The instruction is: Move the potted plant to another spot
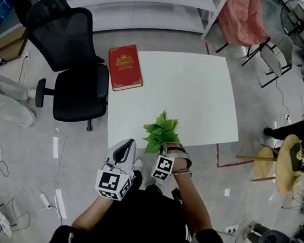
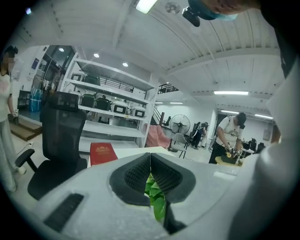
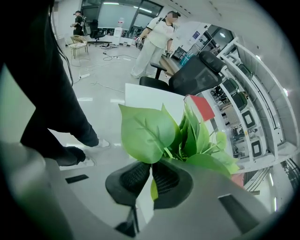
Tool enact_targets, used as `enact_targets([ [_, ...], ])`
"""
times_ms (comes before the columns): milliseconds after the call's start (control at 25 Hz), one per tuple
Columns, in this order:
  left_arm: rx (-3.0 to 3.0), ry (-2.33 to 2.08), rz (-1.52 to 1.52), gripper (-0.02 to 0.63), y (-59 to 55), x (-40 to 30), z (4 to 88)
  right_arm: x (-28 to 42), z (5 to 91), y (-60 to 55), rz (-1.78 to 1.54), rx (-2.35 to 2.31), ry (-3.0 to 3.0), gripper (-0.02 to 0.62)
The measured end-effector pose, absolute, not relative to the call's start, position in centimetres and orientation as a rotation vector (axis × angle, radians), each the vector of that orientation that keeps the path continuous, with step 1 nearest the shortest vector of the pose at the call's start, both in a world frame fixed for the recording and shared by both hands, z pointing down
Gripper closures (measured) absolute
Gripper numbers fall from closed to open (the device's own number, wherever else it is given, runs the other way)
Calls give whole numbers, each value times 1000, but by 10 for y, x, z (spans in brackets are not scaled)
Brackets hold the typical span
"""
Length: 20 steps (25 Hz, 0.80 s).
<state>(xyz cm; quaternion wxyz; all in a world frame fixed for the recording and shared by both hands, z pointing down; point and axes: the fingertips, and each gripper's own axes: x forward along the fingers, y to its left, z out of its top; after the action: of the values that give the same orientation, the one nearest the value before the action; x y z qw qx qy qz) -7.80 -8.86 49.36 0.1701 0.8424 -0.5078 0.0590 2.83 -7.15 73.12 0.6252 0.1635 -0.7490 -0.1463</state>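
The potted plant [image 1: 162, 131] shows as a tuft of green leaves at the near edge of the white table [image 1: 189, 90]; its pot is hidden under the leaves and my right gripper [image 1: 166, 149]. In the right gripper view the leaves [image 3: 173, 133] rise straight out of the right gripper [image 3: 151, 176], whose jaws are closed on the plant with a leaf in the slit. My left gripper [image 1: 128, 146] hangs just left of the plant, off the table's near-left corner, shut and empty. Past the left gripper [image 2: 150, 164] a few leaves [image 2: 155, 199] show.
A red book [image 1: 125, 67] lies at the table's far-left corner. A black office chair [image 1: 70, 68] stands against the table's left side. Shelving runs behind the table, and a pink-draped chair [image 1: 241, 16] stands at the back right. People work on both sides.
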Motion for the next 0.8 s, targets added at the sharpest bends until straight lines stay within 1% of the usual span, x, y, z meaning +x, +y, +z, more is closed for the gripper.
enact_targets([
  [320, 2371, -1505, 171, 589, -75, -79, 488, 29, 731, -73, -375, 356, -1717, 578],
  [800, 2362, -1526, 166, 589, -66, -81, 488, 27, 717, -72, -327, 430, -1775, 578],
])
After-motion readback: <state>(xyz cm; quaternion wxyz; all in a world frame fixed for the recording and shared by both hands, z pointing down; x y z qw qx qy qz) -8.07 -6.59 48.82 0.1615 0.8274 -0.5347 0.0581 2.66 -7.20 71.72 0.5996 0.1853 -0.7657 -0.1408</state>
